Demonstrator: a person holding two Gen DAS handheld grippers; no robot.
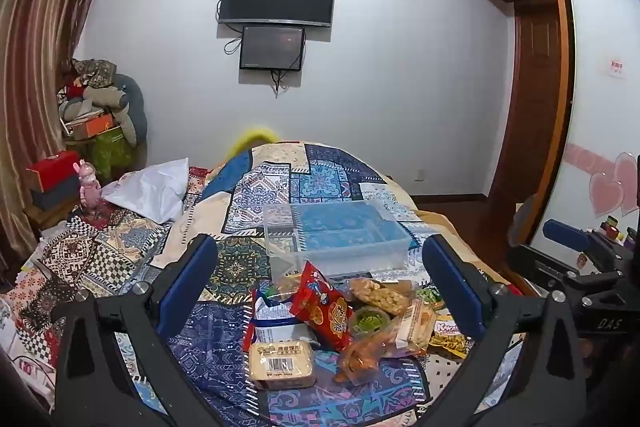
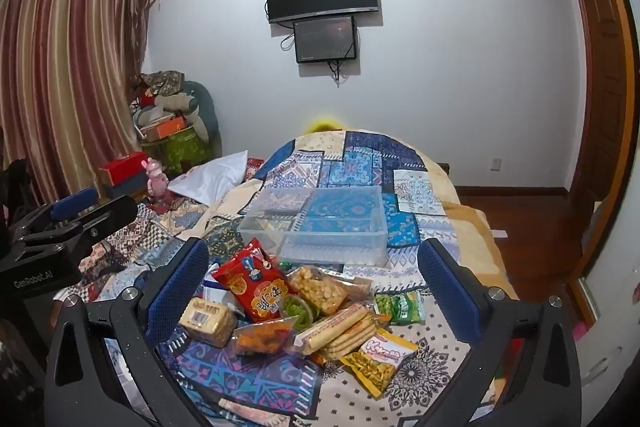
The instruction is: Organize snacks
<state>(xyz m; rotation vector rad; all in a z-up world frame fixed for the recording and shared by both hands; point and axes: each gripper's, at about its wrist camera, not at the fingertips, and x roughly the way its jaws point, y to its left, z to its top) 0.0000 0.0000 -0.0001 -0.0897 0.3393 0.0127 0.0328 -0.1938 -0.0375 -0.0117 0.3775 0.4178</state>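
A pile of snack packets lies on the patterned bedspread: a red chip bag (image 1: 324, 307) (image 2: 256, 287), a beige biscuit pack (image 1: 280, 363) (image 2: 208, 319), a clear bag of puffed balls (image 1: 380, 293) (image 2: 318, 287), a green jelly cup (image 1: 368, 321) (image 2: 298, 309), an orange snack bag (image 2: 262, 337), a wafer pack (image 2: 340, 331), a yellow Krokola bag (image 2: 380, 357) and a green pea bag (image 2: 400, 307). Behind the pile stands an empty clear plastic box (image 1: 336, 239) (image 2: 320, 227). My left gripper (image 1: 320, 283) is open above the pile. My right gripper (image 2: 312, 287) is open above the pile too.
The bed's right edge drops to a wooden floor (image 2: 532, 227). A white pillow (image 1: 152, 191) and stacked boxes (image 1: 52, 179) lie at the left. The right gripper shows at the right of the left wrist view (image 1: 580, 259); the left gripper shows at the left of the right wrist view (image 2: 72, 223).
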